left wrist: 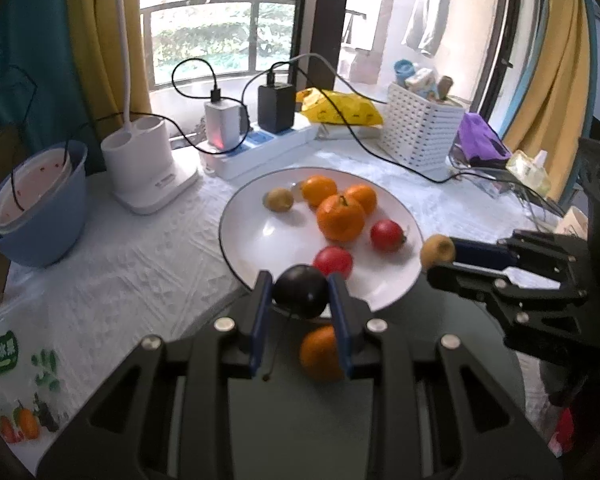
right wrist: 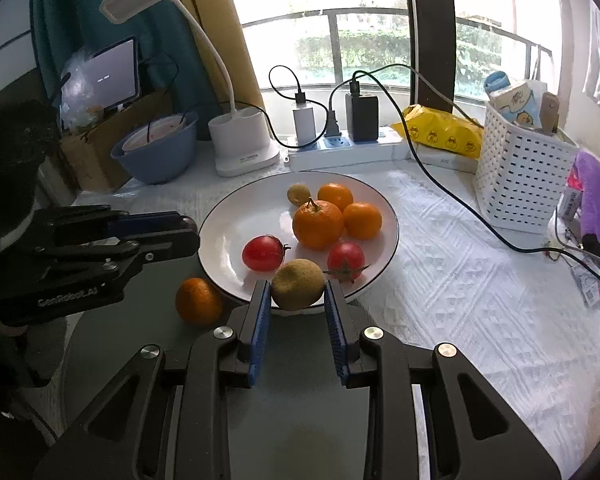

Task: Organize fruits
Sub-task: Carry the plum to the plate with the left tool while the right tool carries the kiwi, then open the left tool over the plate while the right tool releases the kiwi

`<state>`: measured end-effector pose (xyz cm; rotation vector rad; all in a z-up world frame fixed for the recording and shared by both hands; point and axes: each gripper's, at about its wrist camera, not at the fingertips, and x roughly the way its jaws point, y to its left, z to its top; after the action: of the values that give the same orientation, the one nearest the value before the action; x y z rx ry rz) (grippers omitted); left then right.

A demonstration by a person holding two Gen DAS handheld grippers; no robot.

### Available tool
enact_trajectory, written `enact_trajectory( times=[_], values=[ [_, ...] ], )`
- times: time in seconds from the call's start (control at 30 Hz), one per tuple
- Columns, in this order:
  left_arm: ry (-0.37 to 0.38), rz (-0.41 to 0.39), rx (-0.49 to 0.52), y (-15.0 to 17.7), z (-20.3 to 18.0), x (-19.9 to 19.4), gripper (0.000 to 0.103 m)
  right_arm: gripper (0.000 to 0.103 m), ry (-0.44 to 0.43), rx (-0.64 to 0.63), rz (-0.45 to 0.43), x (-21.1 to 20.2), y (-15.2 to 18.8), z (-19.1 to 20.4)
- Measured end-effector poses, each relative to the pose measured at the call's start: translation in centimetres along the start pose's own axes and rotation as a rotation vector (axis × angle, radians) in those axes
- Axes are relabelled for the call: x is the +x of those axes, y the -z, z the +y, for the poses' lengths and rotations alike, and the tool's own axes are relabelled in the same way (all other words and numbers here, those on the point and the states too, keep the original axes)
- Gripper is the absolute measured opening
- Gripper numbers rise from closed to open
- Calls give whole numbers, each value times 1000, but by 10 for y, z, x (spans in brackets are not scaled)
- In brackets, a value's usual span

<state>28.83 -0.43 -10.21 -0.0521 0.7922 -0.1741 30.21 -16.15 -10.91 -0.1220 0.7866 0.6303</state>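
Both my grippers grip fruit at the near rim of the plate (right wrist: 384,208): left gripper (left wrist: 300,292) a dark plum (left wrist: 300,296), right gripper (right wrist: 297,292) a kiwi (right wrist: 297,283).

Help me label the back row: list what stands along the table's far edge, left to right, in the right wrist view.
Blue plastic bowl → white lamp base → white charger plug → black power adapter → yellow snack bag → white perforated basket.

I see a glossy white ceramic-looking plate (right wrist: 220,232) on textured white cloth (right wrist: 460,280). Behind the plate: a perforated white plastic basket (right wrist: 516,176), matt. Gripper fingers (right wrist: 260,328): ridged blue pads on matt black frames.
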Motion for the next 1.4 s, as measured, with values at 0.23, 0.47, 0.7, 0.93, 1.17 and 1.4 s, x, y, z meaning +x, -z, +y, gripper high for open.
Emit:
enact_trajectory(
  times=[0.23,0.47,0.7,0.93,1.17,1.4],
  values=[
    [-12,19,-28,-7,7,16,29,30,-14,7,2,9,-5,-10],
    [-29,44,-22,-12,8,28,30,30,-14,4,4,15,-10,-12],
    [-27,15,-55,-12,14,20,53,30,-19,-3,9,19,-11,-9],
    [-27,-8,-78,-10,24,11,55,30,-23,-29,6,25,-20,0],
    [-60,-31,-109,-7,46,2,56,30,-35,-65,22,39,-31,21],
    [-87,-44,-161,2,75,-7,56,30,-54,-109,43,60,-43,44]
  ],
)
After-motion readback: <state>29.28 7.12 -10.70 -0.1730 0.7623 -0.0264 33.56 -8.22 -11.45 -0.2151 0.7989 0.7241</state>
